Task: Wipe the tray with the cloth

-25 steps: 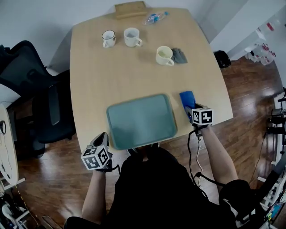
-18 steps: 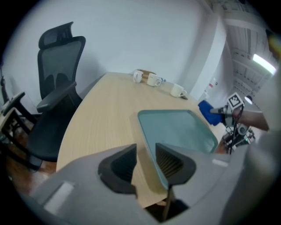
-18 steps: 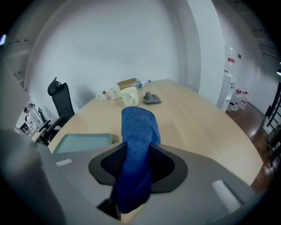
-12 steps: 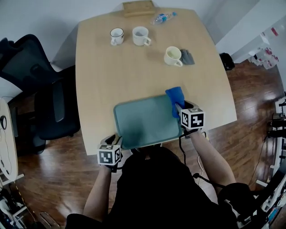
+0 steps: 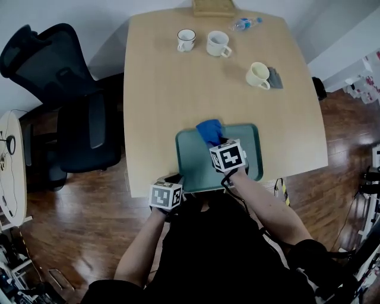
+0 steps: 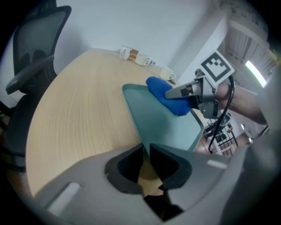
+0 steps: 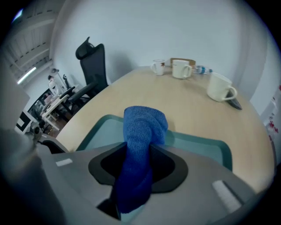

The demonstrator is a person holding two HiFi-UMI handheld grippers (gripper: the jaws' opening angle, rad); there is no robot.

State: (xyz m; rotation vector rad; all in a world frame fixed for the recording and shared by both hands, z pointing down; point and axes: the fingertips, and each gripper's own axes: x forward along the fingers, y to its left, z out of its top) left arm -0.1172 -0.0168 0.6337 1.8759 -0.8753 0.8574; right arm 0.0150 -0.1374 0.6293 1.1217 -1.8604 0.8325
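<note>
A teal tray (image 5: 249, 160) lies at the table's near edge. My right gripper (image 5: 215, 141) is shut on a bunched blue cloth (image 5: 209, 130); its jaws have just been closing on it. The cloth rests at the tray's far left part. In the right gripper view the cloth (image 7: 142, 127) fills the gap between the jaws, with the tray (image 7: 206, 147) beneath. My left gripper (image 5: 177, 179) is at the tray's near left corner. Its jaws (image 6: 145, 151) have just been closing, and the tray's rim (image 6: 134, 116) runs into the narrow gap between them. The cloth (image 6: 164, 94) shows beyond.
Two white mugs (image 5: 186, 40) (image 5: 218, 43) stand at the far edge, a cream mug (image 5: 258, 75) with a grey thing (image 5: 275, 78) to the right. A water bottle (image 5: 244, 24) and a wooden box (image 5: 214, 7) lie at the back. A black office chair (image 5: 71, 107) is on the left.
The right gripper carried the cloth from the table right of the tray leftward onto the tray's far left part. The left gripper came up to the tray's near left corner.
</note>
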